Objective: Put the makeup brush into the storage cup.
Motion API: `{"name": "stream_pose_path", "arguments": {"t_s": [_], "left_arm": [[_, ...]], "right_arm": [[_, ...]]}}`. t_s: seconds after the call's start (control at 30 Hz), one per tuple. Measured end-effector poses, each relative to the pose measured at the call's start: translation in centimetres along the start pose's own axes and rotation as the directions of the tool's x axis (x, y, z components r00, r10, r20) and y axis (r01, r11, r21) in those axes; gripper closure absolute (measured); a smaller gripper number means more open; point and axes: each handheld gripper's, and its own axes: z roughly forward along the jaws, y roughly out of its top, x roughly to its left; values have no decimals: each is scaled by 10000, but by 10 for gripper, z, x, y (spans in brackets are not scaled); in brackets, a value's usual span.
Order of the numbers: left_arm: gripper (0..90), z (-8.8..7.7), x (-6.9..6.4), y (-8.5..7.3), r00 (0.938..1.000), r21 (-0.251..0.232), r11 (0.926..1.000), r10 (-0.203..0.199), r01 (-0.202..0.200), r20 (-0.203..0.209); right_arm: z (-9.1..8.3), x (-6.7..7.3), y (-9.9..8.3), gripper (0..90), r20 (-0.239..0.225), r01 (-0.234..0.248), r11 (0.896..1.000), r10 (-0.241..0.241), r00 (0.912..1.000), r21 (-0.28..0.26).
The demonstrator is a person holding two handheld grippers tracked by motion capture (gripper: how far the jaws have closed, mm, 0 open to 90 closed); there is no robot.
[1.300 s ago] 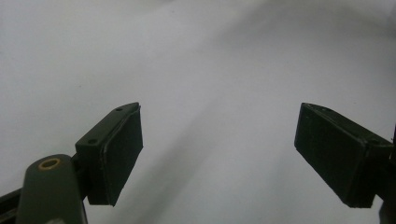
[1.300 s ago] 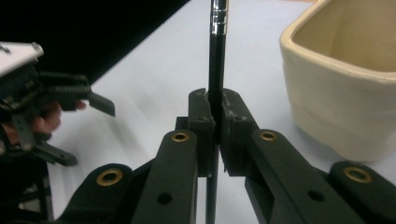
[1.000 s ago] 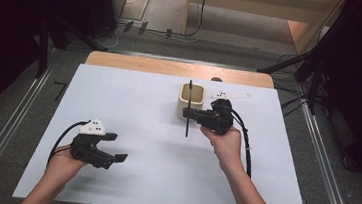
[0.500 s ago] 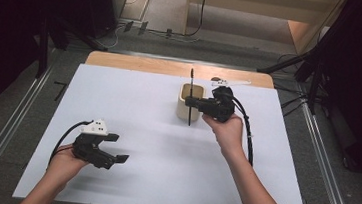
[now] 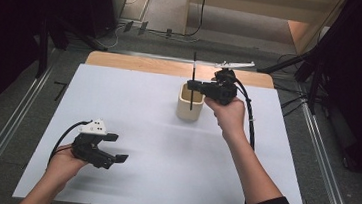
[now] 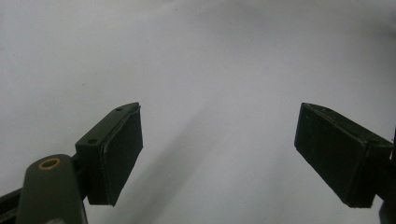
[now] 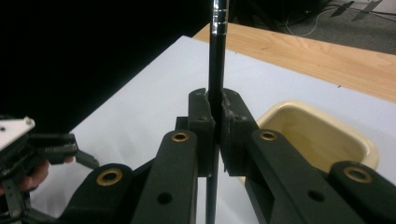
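Nearest the person, the left gripper [image 5: 114,151] rests low over the white table [image 5: 141,128], its jaws spread wide with nothing between them. Farther off, the right gripper [image 5: 193,86] is clamped on a thin black pen [image 5: 193,70], held upright just above the cream holder [image 5: 189,108].

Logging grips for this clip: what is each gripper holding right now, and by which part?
The right gripper is clamped on a thin black pen partway along its shaft, upright beside the cream cup. The left gripper is open, holding nothing.

Right claw [image 7: 215,133] clamps upright black pen [image 7: 217,56] beside cream cup [image 7: 343,128].
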Motion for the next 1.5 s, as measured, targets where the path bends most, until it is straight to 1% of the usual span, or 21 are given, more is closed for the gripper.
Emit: {"name": "stream_pose_path", "arguments": {"t_s": [0.07, 0.1, 0.17, 0.2, 0.27, 0.37, 0.4, 0.47, 0.53, 0.6, 0.63, 0.7, 0.8, 0.87, 0.93, 0.97, 1.13, 1.2, 1.37, 1.4, 1.5], "left_arm": [[157, 0, 0, 0, 10000, 63, 10000, -34, 34, -45], [157, 0, 0, 0, 10000, -19, 10000, -53, 53, -18], [157, -1, 0, 1, 10000, 74, 10000, -11, 12, -55], [157, -1, 0, 0, 10000, -1, 10000, -29, 29, -39], [157, -2, 0, 0, 10000, -26, 10000, -40, 40, -70], [157, -2, -1, 0, 10000, -174, 9998, -44, 44, -34], [157, -3, -2, 1, 10000, -78, 10000, -45, 45, -60], [157, -3, -2, 1, 10000, -197, 9998, -24, 25, 13], [157, -3, -2, 1, 10000, -191, 9998, -39, 39, 39], [157, -3, -2, 1, 10000, -74, 10000, -24, 24, -3], [157, -3, -2, 1, 10000, 68, 10000, 18, -18, -51], [157, -2, -2, 1, 10000, -86, 10000, -22, 22, 3], [157, -2, -2, 1, 10000, -44, 10000, -21, 21, 40], [157, -1, -1, 0, 9999, -167, 9998, -51, 53, 108], [157, -2, -1, 0, 9999, -151, 9999, -25, 26, 100], [157, -2, -1, 0, 10000, -148, 9999, -23, 25, 85], [157, -3, 0, 0, 10000, -107, 9999, -66, 66, 35], [157, -2, 0, -1, 9999, -186, 9997, -124, 125, 50], [157, -3, 0, -1, 9999, -228, 9997, -126, 128, 87], [157, -3, 0, -1, 9999, -234, 9997, -119, 120, 70], [157, -3, 1, -1, 9999, -237, 9996, -135, 136, 59]], "right_arm": [[1, -2, 5, 857, 116, 7, 10000, -7, 9999, -15], [1, -3, 7, 858, 167, 23, 10000, -23, 9999, 1], [1, -3, 11, 857, 263, 10, 10000, -11, 9997, 37], [1, -4, 13, 857, 315, 66, 10000, -67, 9995, 32], [0, -5, 18, 857, 342, -5, 10000, 7, 9994, -73], [-1, -7, 24, 857, 501, -41, 9996, 55, 9987, -273], [-2, -8, 27, 857, 495, -70, 9995, 86, 9987, -315], [-3, -9, 30, 857, 319, -194, 9985, 210, 9993, -518], [-2, -9, 33, 857, 471, -103, 9992, 122, 9988, -393], [-1, -10, 36, 857, 647, 12, 9996, 7, 9979, -291], [0, -11, 38, 857, 716, -47, 9995, 69, 9974, -301], [0, -13, 41, 858, 823, -151, 9993, 179, 9965, -341], [3, -17, 46, 857, 1123, -170, 9988, 219, 9934, -449], [4, -18, 47, 857, 1319, -75, 9981, 156, 9911, -615], [5, -18, 47, 857, 1477, 88, 9955, 53, 9890, -944], [6, -18, 48, 858, 1631, 119, 9949, 45, 9866, -998], [11, -18, 46, 857, 2084, 248, 9924, 10, 9780, -1209], [12, -18, 45, 857, 2134, 269, 9923, -4, 9770, -1212], [18, -18, 40, 857, 2332, 302, 9921, -9, 9724, -1221], [19, -18, 37, 857, 2350, 331, 9910, -17, 9720, -1299], [22, -19, 32, 857, 2401, 393, 9911, -77, 9707, -1273]]}}
